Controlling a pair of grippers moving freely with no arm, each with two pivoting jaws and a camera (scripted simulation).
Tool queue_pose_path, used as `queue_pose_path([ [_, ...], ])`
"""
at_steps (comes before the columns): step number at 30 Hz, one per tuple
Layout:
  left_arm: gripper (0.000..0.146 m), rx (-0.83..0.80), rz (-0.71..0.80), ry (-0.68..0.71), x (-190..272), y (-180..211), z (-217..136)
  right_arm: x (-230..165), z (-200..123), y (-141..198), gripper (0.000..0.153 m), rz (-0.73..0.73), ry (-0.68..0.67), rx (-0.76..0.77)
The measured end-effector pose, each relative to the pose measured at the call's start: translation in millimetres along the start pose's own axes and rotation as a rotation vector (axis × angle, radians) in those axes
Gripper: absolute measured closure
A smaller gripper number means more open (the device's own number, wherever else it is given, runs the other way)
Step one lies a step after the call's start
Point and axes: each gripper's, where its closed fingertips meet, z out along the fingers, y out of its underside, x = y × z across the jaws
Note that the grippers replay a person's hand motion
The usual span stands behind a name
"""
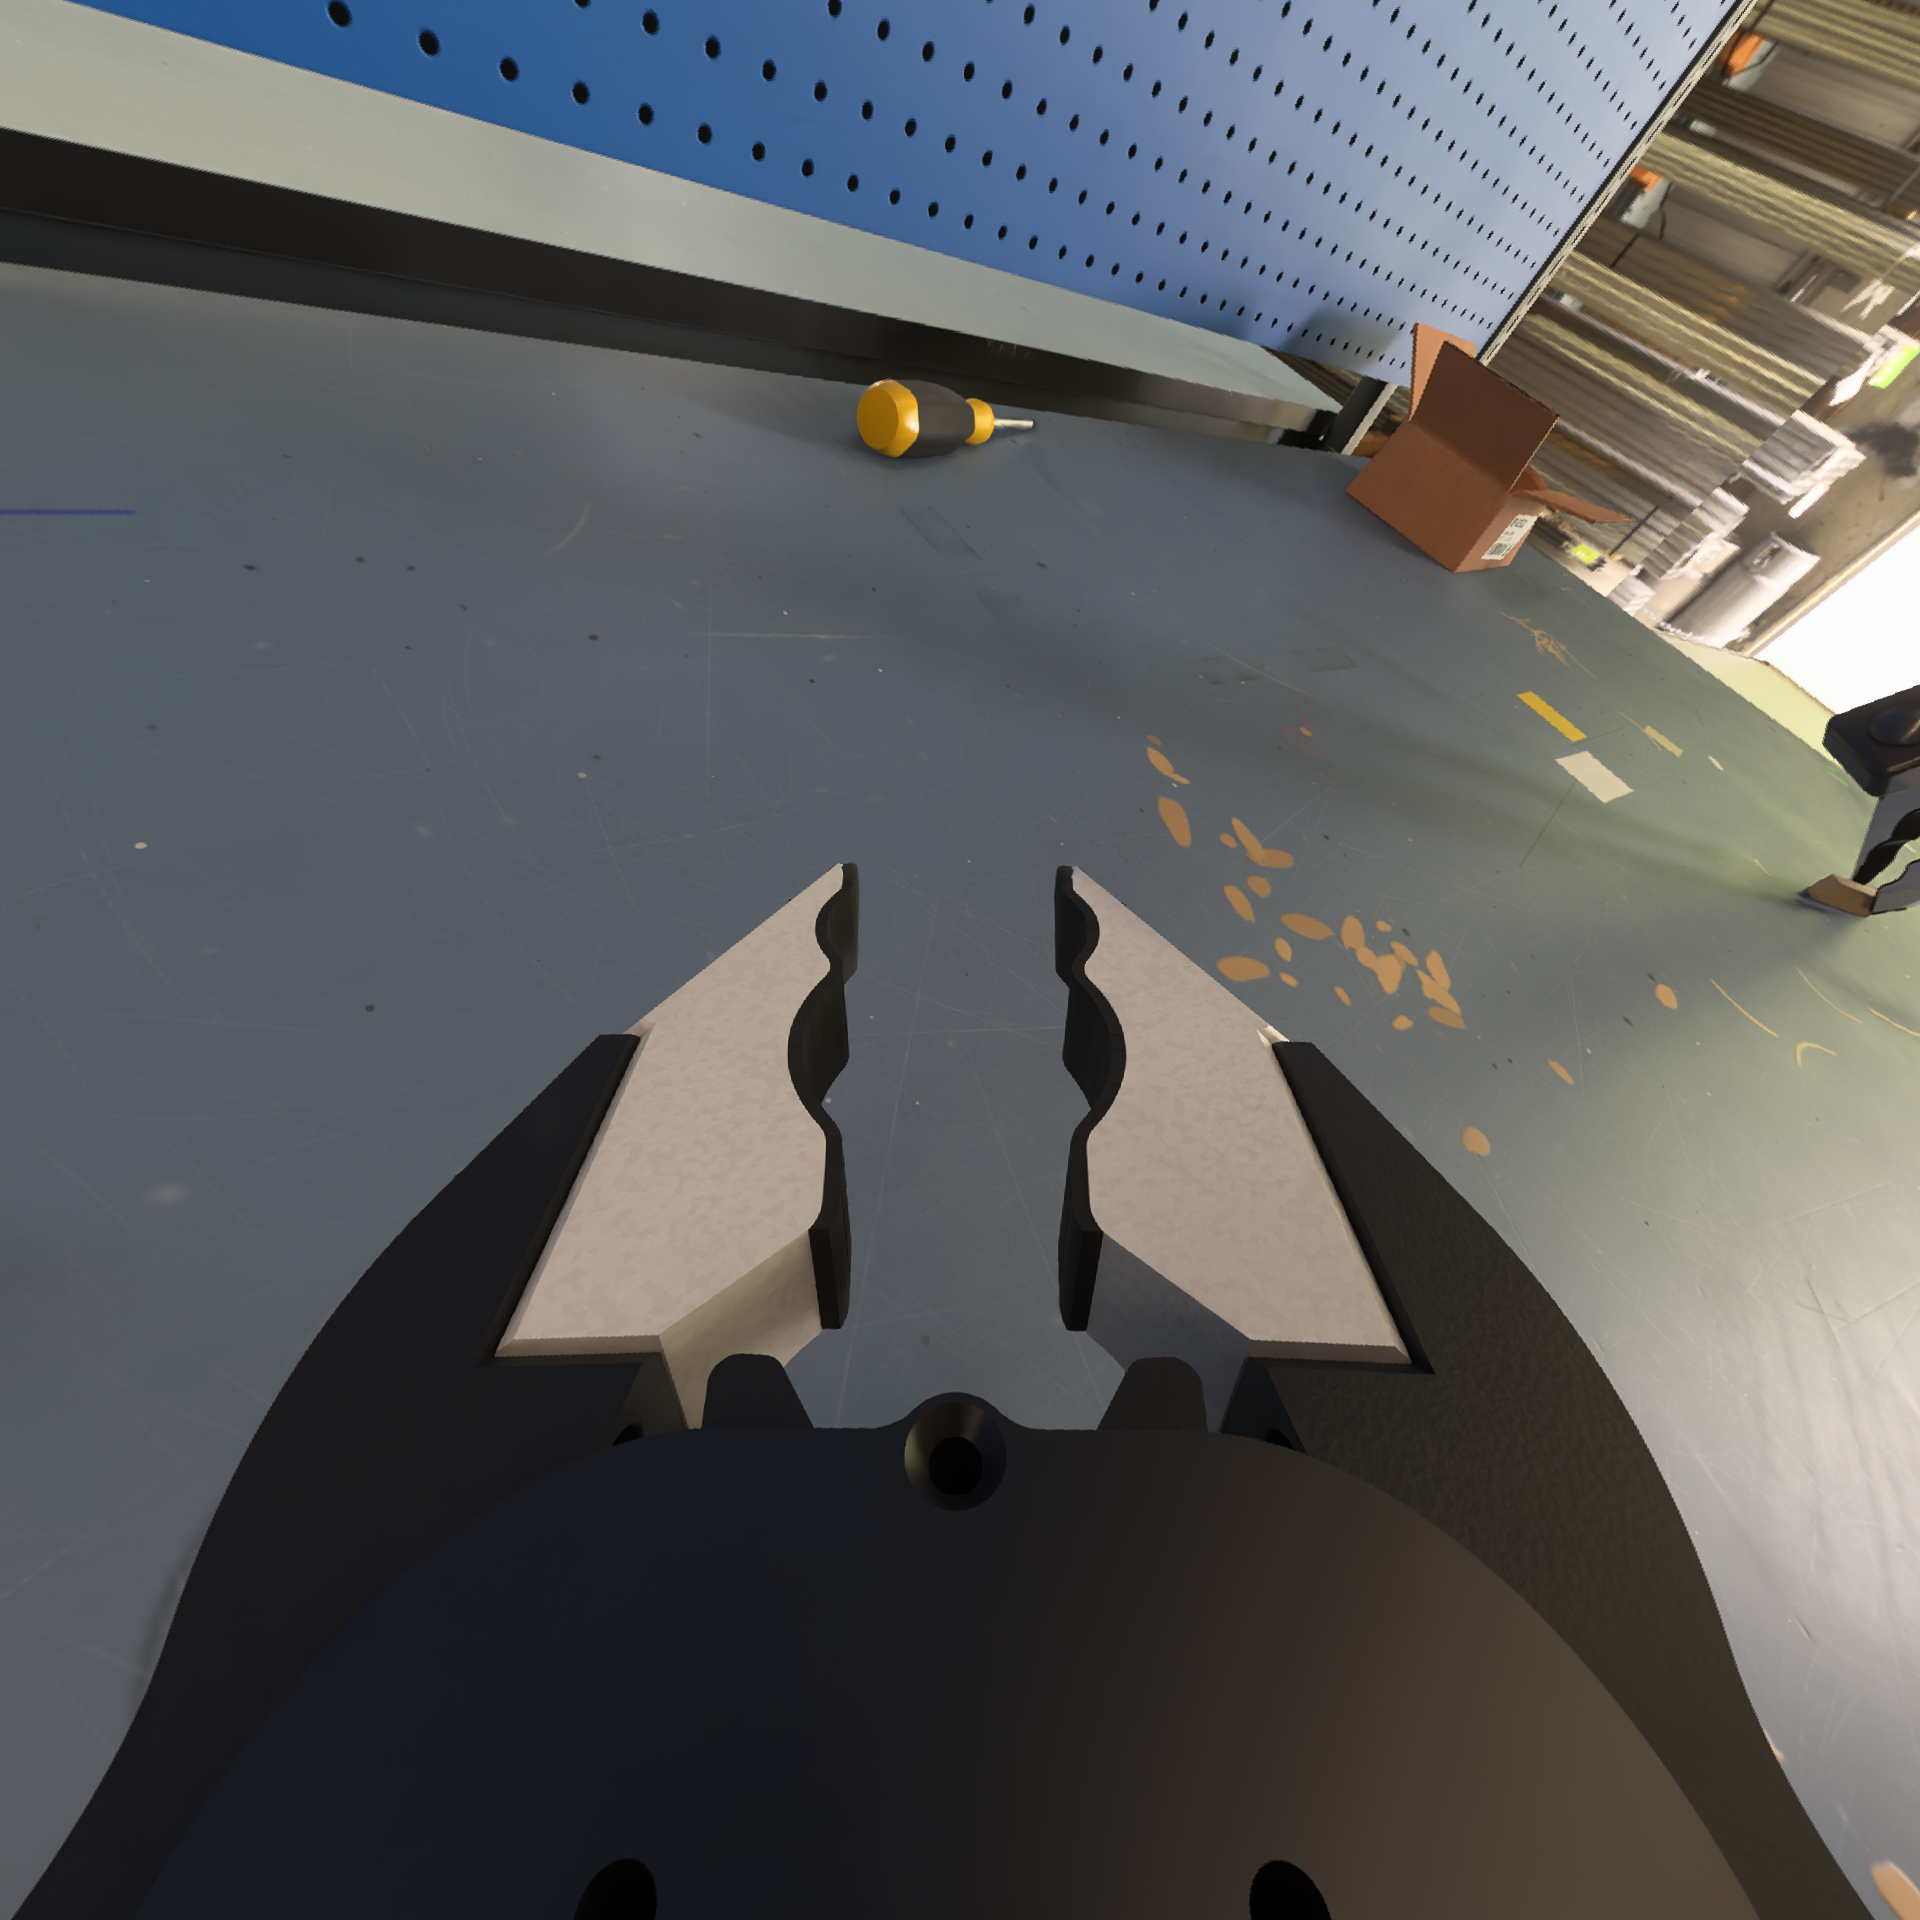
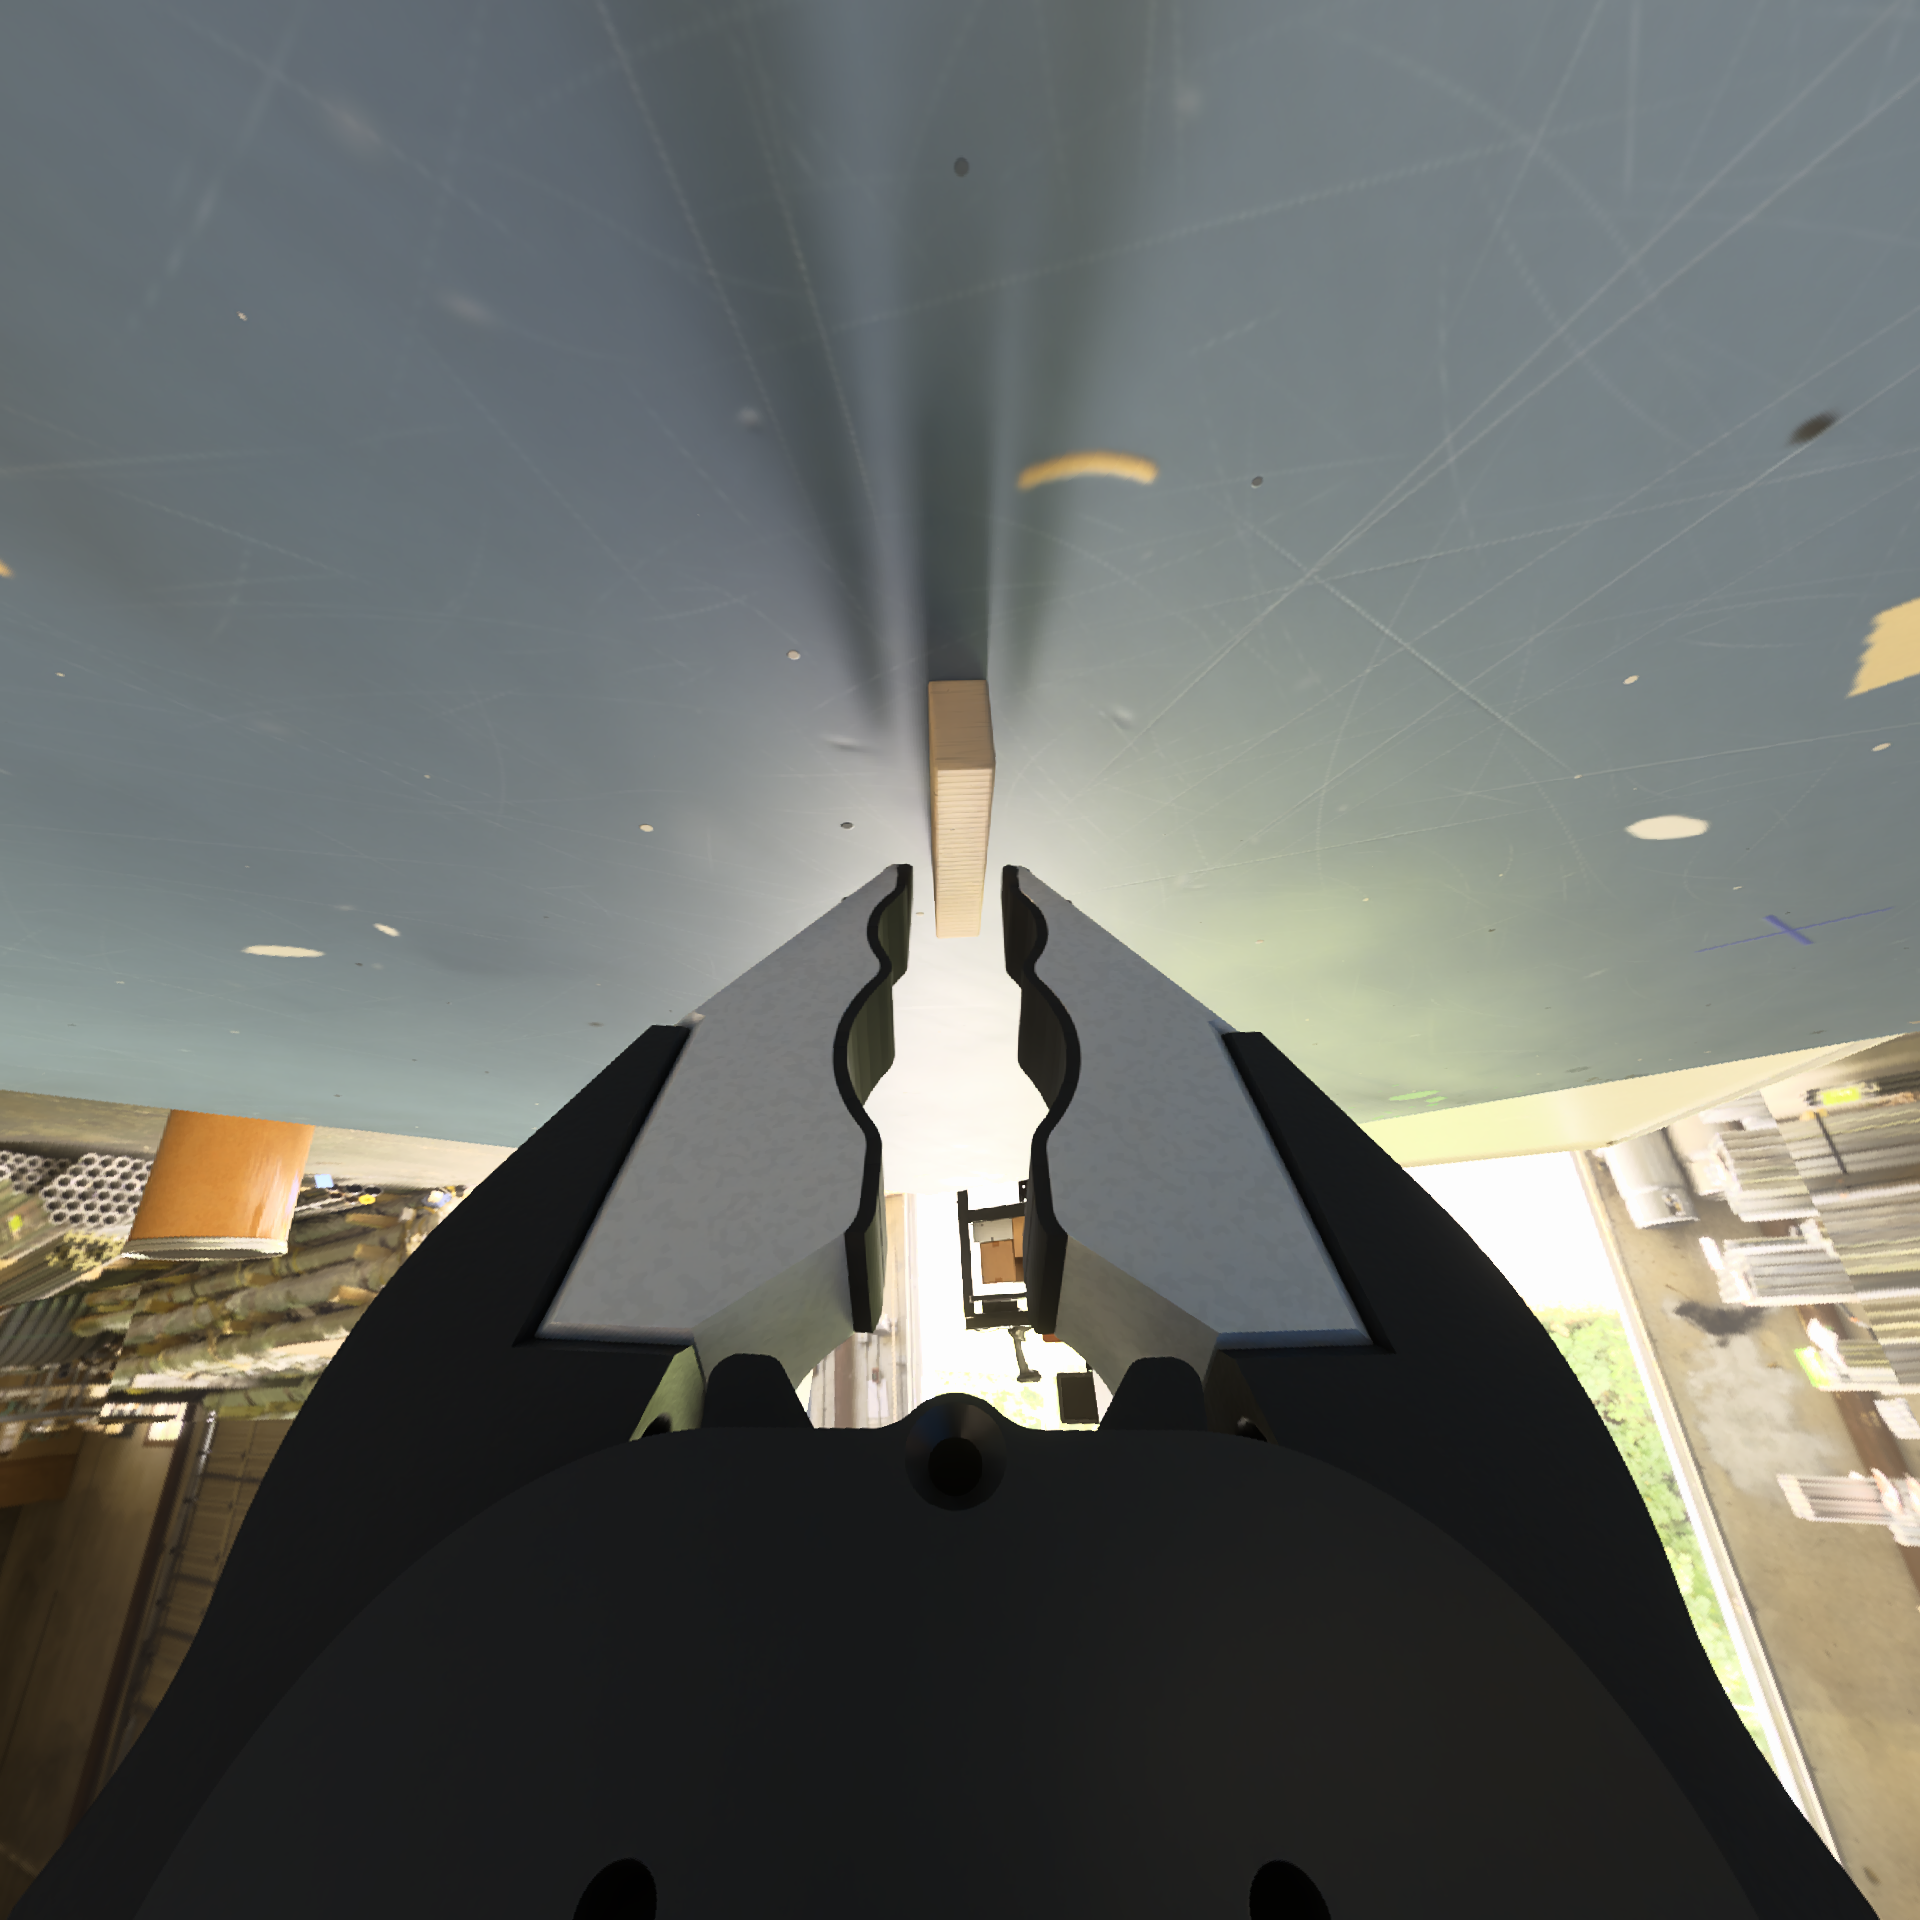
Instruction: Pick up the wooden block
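The wooden block [image 2: 958,800] is a small pale slab lying on the grey table [image 2: 520,416]. My right gripper [image 2: 956,873] straddles its near end. The jaws stand narrow, and a thin gap shows between each fingertip and the block. In the left wrist view the block [image 1: 1834,891] lies at the far right edge, at the tips of the right gripper [image 1: 1886,883]. My left gripper [image 1: 956,873] is open and empty, hovering over bare table well to the left of the block.
A yellow-and-black screwdriver [image 1: 925,418] lies near the back rail. A brown cardboard box [image 1: 1455,468] stands at the back right, below the blue pegboard [image 1: 1039,125]. Orange paint flecks [image 1: 1351,956] mark the table. An orange cylinder [image 2: 223,1184] stands beyond the table edge.
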Motion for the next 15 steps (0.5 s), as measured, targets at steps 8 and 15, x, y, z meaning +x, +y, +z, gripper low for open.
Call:
queue_pose_path([
  [8,0.108,0.010,-0.010,0.009,-0.3,-1.3,-1.3,3.4,-6.1,-2.3,0.143,0.021,0.003,0.069],
  [15,0.108,0.007,-0.014,0.019,0.1,-1.0,-1.2,7.1,-34.0,7.4,0.143,0.107,0.076,0.207],
])
